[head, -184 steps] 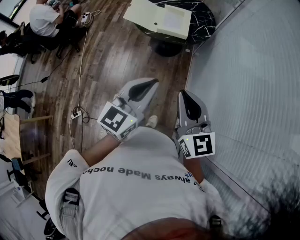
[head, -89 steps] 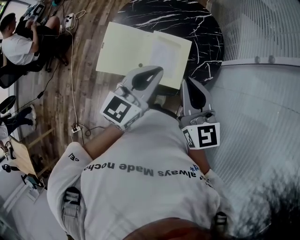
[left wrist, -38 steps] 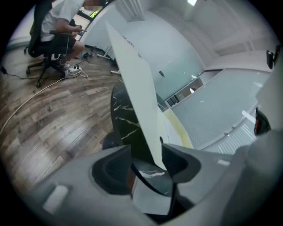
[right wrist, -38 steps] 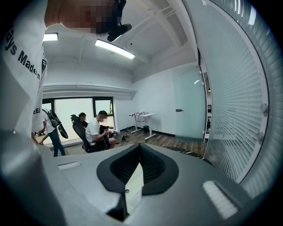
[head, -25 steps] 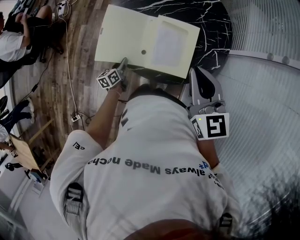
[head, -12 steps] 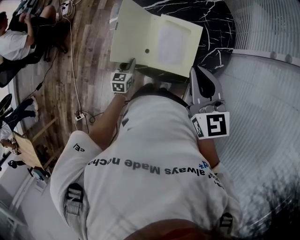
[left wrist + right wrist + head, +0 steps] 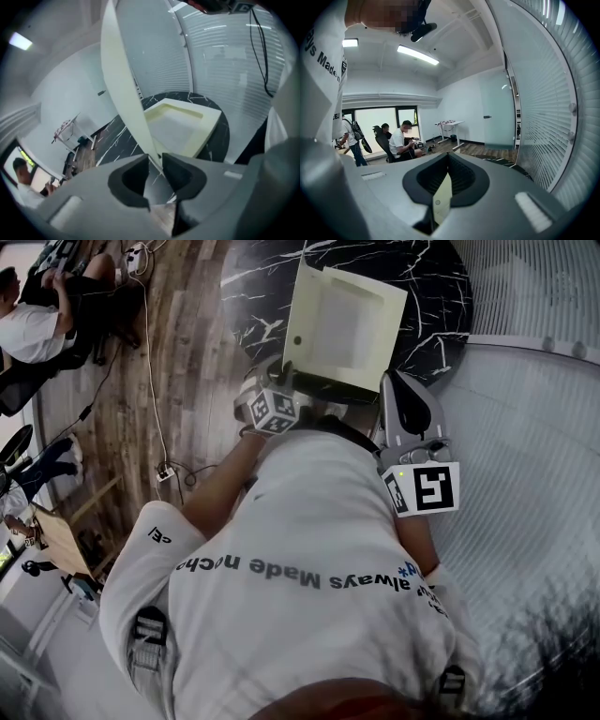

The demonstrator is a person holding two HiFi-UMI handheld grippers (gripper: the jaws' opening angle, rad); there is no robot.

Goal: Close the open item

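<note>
**Head view.** The open item is a cream box on the round black table (image 7: 248,296). Its tray (image 7: 349,329) lies flat at the table's near edge, in front of the person. The lid (image 7: 292,320) stands upright on its hinge along the tray's left side, so it shows almost edge-on. The left gripper (image 7: 281,376) is at the lid's near corner, just off the table's near edge, and is clearly the nearer hand. The right gripper (image 7: 398,390) hangs off the tray's near right corner, apart from the box.

**Left gripper view.** The lid (image 7: 122,84) rises as a thin blade from between the jaws of the left gripper (image 7: 156,164). Its long edge runs up and away. The tray (image 7: 180,129) lies to its right, which is the way the lid must fall. The jaws have just been opening. The lid edge sits between them, seemingly loose and not pinched. The space over the tray is clear, and bare table (image 7: 115,140) lies to the left.

**Right gripper view.** The jaws of the right gripper (image 7: 447,157) meet at the tips and hold nothing. A cream strip, probably the lid (image 7: 442,197), shows beyond them. A glass wall (image 7: 543,93) runs close on the right.
</note>
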